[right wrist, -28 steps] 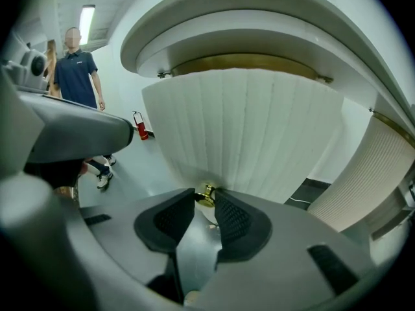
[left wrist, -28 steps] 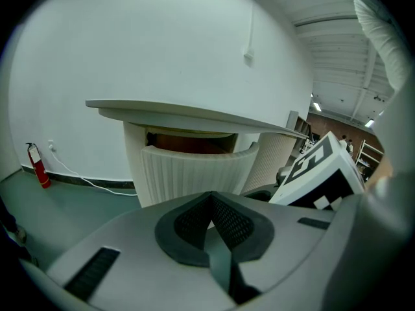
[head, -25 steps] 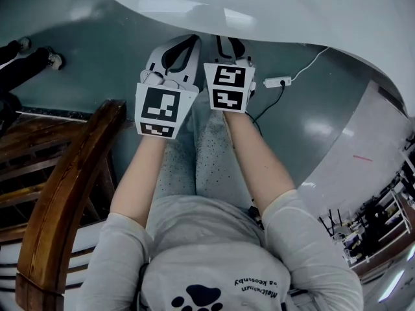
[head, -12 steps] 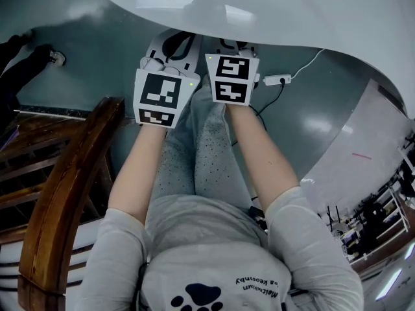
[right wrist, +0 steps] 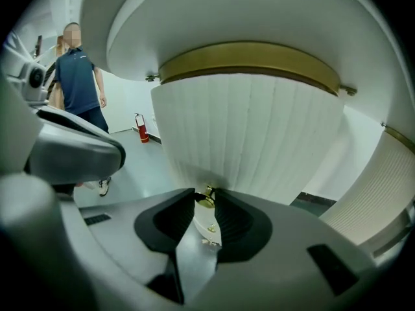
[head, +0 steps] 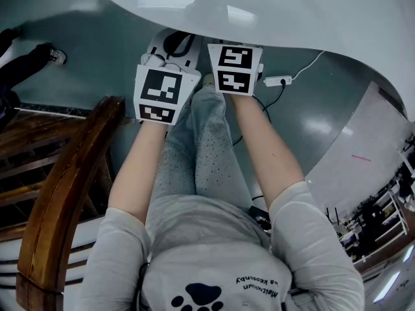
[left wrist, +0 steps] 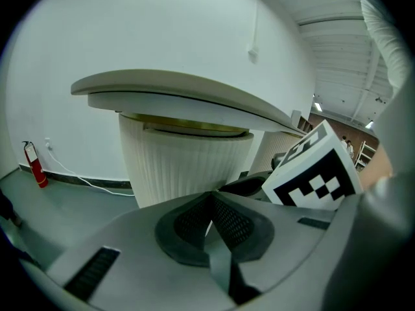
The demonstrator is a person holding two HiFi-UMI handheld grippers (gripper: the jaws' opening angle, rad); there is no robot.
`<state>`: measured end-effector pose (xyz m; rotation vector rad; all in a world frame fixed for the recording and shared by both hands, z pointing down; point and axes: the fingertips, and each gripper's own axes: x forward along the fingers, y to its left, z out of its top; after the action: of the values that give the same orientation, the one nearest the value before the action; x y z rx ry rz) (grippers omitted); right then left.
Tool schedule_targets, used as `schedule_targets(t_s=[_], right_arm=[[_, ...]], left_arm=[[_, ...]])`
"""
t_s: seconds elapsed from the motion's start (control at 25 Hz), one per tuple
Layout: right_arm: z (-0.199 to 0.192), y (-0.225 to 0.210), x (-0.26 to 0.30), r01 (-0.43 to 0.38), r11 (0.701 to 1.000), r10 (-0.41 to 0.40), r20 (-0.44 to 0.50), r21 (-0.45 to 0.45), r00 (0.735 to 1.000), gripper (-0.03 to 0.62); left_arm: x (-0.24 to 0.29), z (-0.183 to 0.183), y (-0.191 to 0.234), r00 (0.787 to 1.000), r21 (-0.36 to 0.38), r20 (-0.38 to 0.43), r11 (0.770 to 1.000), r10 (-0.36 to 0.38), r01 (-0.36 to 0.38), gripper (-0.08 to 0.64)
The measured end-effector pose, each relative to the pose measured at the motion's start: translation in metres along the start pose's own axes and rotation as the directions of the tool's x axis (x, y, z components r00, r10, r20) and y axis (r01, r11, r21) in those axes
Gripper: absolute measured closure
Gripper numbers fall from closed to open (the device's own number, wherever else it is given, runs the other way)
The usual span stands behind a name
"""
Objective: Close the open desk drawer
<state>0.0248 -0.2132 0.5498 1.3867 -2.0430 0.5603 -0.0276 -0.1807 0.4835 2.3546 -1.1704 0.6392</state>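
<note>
Right gripper view: the right tongs point(right wrist: 206, 197) are gripping a small brass knob point(right wrist: 207, 200). The jaws are standing only narrowly apart, and the knob is filling the gap at their tips. The knob is projecting from the lower part of the desk drawer point(right wrist: 249, 135), on its white, ribbed, curved front. The drawer is sitting directly beneath a brass band point(right wrist: 249, 60) and the overhanging white tabletop point(right wrist: 272, 11). How far out the drawer is standing cannot be told from any view. At left, a bystander point(right wrist: 78, 76) in a dark blue shirt is standing on the grey-green floor point(right wrist: 133, 167), near a red fire extinguisher point(right wrist: 141, 129) by the wall.

Left gripper view: the left tongs point(left wrist: 209, 199) are holding nothing, and their pads are meeting at the tips. They are pointing towards the same ribbed front under the tabletop. The right tongs' marker cube point(left wrist: 318, 173) is showing just beside them at right.

Head view: both tongs are being held close side by side at the ends of the person's forearms point(head: 139, 173). Their tips are passing under the tabletop's rounded edge, above the person's grey trousers point(head: 201, 154). A wooden chair point(head: 65, 193) is standing at left. A white power strip point(head: 277, 81) is lying on the floor at right with its cable.
</note>
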Motion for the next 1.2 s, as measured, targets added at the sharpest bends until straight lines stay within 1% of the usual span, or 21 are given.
schedule_targets(t_s=[0.36, 0.56, 0.6, 0.64, 0.8, 0.96, 1.2], right_arm=[[0.006, -0.003, 0.005, 0.003, 1.000, -0.003, 0.009, -0.012, 1.000, 0.485], [0.010, -0.003, -0.007, 0.034, 0.999, -0.034, 0.038, -0.003, 0.999, 0.483], [0.012, -0.003, -0.012, 0.040, 0.999, -0.040, 0.052, -0.001, 0.998, 0.495], [0.014, -0.002, -0.016, 0.044, 0.999, -0.044, 0.066, -0.002, 0.997, 0.523], [0.012, 0.006, -0.030, 0.042, 0.999, -0.043, 0.067, 0.013, 0.997, 0.554], [0.016, 0.006, -0.049, 0.045, 0.998, -0.047, 0.081, 0.036, 0.996, 0.570], [0.027, 0.011, -0.092, 0.053, 0.997, -0.060, 0.113, 0.059, 0.992, 0.575]], left_arm=[[0.000, 0.003, 0.003, 1.000, 0.001, 0.002, 1.000, 0.002, -0.002, 0.554], [-0.005, 0.005, -0.002, 1.000, 0.003, 0.007, 1.000, -0.001, 0.001, 0.554], [-0.006, 0.005, -0.004, 1.000, 0.006, 0.008, 1.000, -0.004, 0.004, 0.554], [-0.008, 0.006, -0.005, 1.000, 0.008, 0.009, 1.000, -0.006, 0.006, 0.554], [-0.015, 0.008, -0.010, 1.000, 0.014, 0.013, 1.000, -0.010, 0.010, 0.554], [-0.025, 0.014, -0.015, 1.000, 0.022, 0.020, 1.000, -0.013, 0.013, 0.554], [-0.050, 0.025, -0.032, 0.999, 0.033, 0.033, 0.999, -0.020, 0.019, 0.554]])
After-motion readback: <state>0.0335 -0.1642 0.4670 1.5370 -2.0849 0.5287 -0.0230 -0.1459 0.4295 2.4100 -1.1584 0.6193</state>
